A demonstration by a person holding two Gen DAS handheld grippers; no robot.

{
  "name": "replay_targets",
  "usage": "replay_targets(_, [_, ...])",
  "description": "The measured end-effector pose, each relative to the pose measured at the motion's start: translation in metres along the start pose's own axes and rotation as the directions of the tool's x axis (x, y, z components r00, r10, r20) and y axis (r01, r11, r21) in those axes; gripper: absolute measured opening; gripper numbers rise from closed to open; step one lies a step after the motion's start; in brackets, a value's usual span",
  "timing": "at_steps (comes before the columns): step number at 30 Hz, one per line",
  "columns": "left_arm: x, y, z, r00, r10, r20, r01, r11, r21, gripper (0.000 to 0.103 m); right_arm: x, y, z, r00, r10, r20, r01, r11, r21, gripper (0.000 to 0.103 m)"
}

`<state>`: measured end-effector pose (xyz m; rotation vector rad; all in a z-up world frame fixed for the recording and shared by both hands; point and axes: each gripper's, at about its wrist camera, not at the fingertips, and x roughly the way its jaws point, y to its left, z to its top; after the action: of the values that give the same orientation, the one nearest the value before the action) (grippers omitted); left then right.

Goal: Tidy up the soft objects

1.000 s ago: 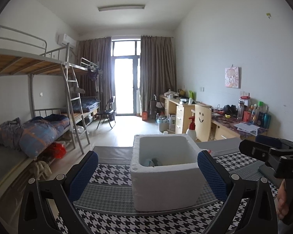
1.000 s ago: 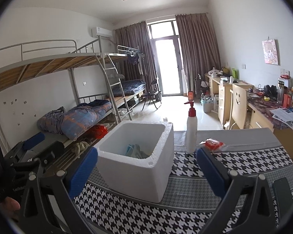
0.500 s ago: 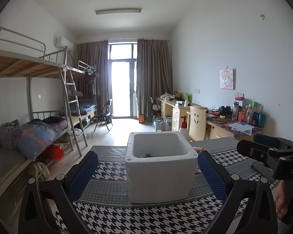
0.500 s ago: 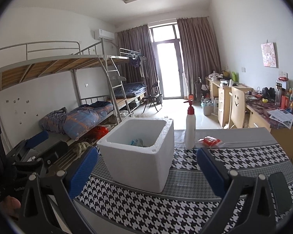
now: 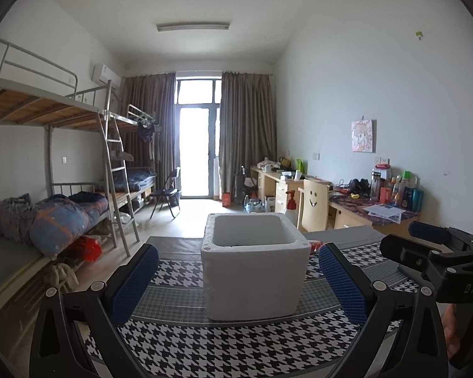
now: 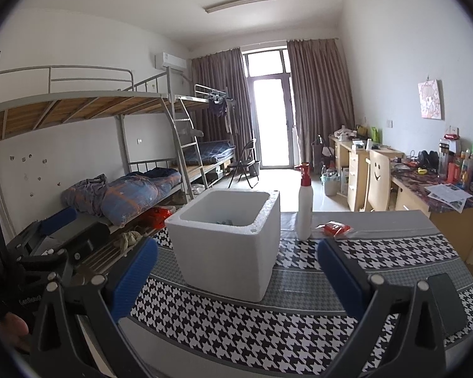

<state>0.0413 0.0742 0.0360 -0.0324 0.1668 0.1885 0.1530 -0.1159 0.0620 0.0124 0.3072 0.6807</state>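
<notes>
the white foam box (image 5: 255, 264) sits dead centre ahead of the left gripper (image 5: 236, 280), its fingers wide and empty. for the right gripper (image 6: 236, 278), equally wide, it lies left of centre, something bluish (image 6: 224, 221) inside.

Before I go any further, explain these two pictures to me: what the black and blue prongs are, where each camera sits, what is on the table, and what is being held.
There is no robot here. A person holds a hand-held two-finger gripper in each hand, and a wide-angle camera on each looks forward along its fingers.

One picture is from the left gripper, the other from the right gripper. The blue pads are their fingertips. Both grippers are open and hold nothing.

On the houndstooth tablecloth stands a white foam box with something bluish inside, too hidden to name. Beside it are a white pump bottle with a red top and a small red packet. Behind is a dormitory room.
</notes>
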Motion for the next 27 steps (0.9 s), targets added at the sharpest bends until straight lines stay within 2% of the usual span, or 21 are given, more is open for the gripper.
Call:
replay_targets(13, [-0.018,-0.004,-0.012,1.000,-0.016,0.006,0.016,1.000,-0.011,0.102,-0.031,0.011,-0.018,0.998,-0.008,0.058,0.011,0.999,-0.037,0.102])
replay_targets(27, [-0.029,-0.010,-0.029,1.000,-0.017,0.015,0.017,1.000,-0.005,0.102,-0.054,0.009,-0.045,0.991,-0.064,0.120,0.067,0.997,-0.025,0.102])
